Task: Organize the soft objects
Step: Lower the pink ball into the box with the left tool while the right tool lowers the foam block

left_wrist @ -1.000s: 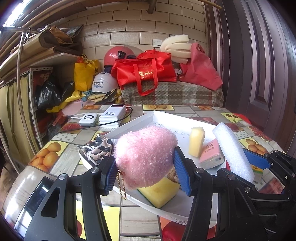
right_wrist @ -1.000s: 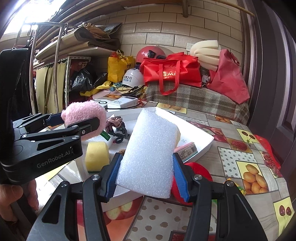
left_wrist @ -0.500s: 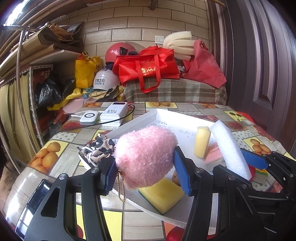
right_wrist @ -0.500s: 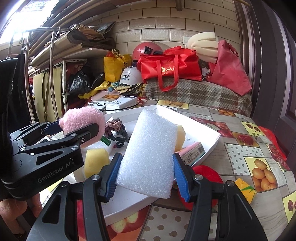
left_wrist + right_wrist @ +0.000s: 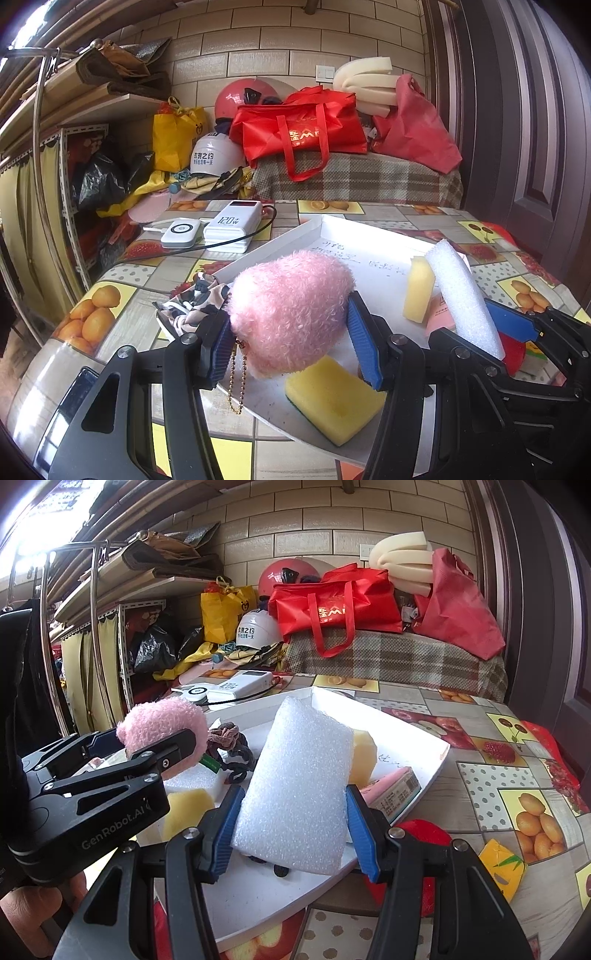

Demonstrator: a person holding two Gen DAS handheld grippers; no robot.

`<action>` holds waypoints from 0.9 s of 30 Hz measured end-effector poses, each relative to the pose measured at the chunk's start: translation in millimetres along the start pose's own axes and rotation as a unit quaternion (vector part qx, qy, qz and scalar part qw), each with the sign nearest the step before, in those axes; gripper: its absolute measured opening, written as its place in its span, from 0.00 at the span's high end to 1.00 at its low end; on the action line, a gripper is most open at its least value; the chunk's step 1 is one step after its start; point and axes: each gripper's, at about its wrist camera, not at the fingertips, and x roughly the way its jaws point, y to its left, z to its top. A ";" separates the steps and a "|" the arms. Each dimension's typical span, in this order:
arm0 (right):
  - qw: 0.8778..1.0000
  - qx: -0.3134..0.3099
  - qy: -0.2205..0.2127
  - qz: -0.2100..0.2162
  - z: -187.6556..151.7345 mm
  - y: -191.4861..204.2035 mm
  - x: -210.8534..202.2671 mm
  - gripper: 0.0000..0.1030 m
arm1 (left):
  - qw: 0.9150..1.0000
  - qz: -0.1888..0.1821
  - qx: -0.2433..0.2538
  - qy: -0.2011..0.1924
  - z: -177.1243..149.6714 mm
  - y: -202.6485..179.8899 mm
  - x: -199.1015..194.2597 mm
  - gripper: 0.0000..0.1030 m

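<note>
**Two soft items held above the white tray**

A pink plush pouch (image 5: 291, 310) with a gold bead chain is clamped between the blue pads of the left gripper (image 5: 290, 341), above the near left edge of the white tray (image 5: 332, 230). A white foam block (image 5: 299, 794) is clamped between the pads of the right gripper (image 5: 293, 829), above the tray's near edge.

In the tray, a yellow sponge (image 5: 334, 400) is seen lying flat near the near edge, and a second yellow sponge (image 5: 419, 290) is stood on end toward the right edge, just beside a pink packet (image 5: 393, 788). Dark scrunchies (image 5: 231, 744) and a thin white foam piece (image 5: 194, 777) are seen toward the left side. A patterned fabric piece (image 5: 192, 306) is draped over the tray's left edge.

The tray is carried on a table with a fruit-patterned cloth (image 5: 92, 317); two power banks (image 5: 232, 225) lie near the table's far edge.
</note>
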 end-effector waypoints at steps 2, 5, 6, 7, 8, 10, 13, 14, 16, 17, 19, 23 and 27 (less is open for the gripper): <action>1.000 0.003 0.002 0.001 1.2 -1.1 2.6 0.46 | 1.000 0.001 0.000 0.001 0.6 0.4 1.6 0.45; 1.000 0.008 0.005 0.001 3.2 -2.3 7.0 0.46 | 1.000 0.002 0.001 0.004 2.3 0.8 6.3 0.45; 1.000 0.009 0.006 0.001 3.8 -2.6 8.3 0.46 | 1.000 0.002 0.001 0.005 2.5 1.1 7.9 0.45; 1.000 0.010 0.007 0.001 4.3 -2.8 9.5 0.46 | 1.000 0.002 0.000 0.007 2.8 1.6 9.7 0.45; 1.000 0.011 0.008 0.001 4.8 -2.8 10.7 0.46 | 1.000 0.003 0.000 0.008 3.2 2.1 11.5 0.45; 1.000 0.013 0.009 0.001 5.8 -3.5 12.7 0.46 | 1.000 0.003 -0.001 0.011 3.9 2.9 14.7 0.45; 1.000 0.015 0.011 0.002 6.2 -3.7 14.6 0.46 | 1.000 0.003 -0.001 0.014 5.3 3.4 18.7 0.45; 1.000 0.016 0.011 0.002 6.9 -3.7 15.6 0.46 | 1.000 0.004 -0.001 0.015 5.9 3.2 19.9 0.45; 1.000 0.017 0.012 0.001 7.2 -4.1 16.8 0.46 | 1.000 0.005 -0.001 0.016 7.0 2.8 22.0 0.45; 1.000 0.018 0.013 0.001 7.6 -4.5 18.0 0.46 | 1.000 0.006 0.000 0.016 7.1 2.4 22.2 0.45; 1.000 0.021 0.015 0.001 8.4 -5.2 20.7 0.46 | 1.000 0.008 0.000 0.018 8.0 1.7 24.6 0.45; 0.999 0.026 0.018 0.000 10.2 -6.8 25.0 0.46 | 1.000 0.010 -0.001 0.021 9.0 2.4 28.6 0.45; 0.999 0.032 0.024 -0.002 11.5 -9.1 29.6 0.46 | 1.000 0.010 -0.001 0.022 9.5 2.5 29.5 0.45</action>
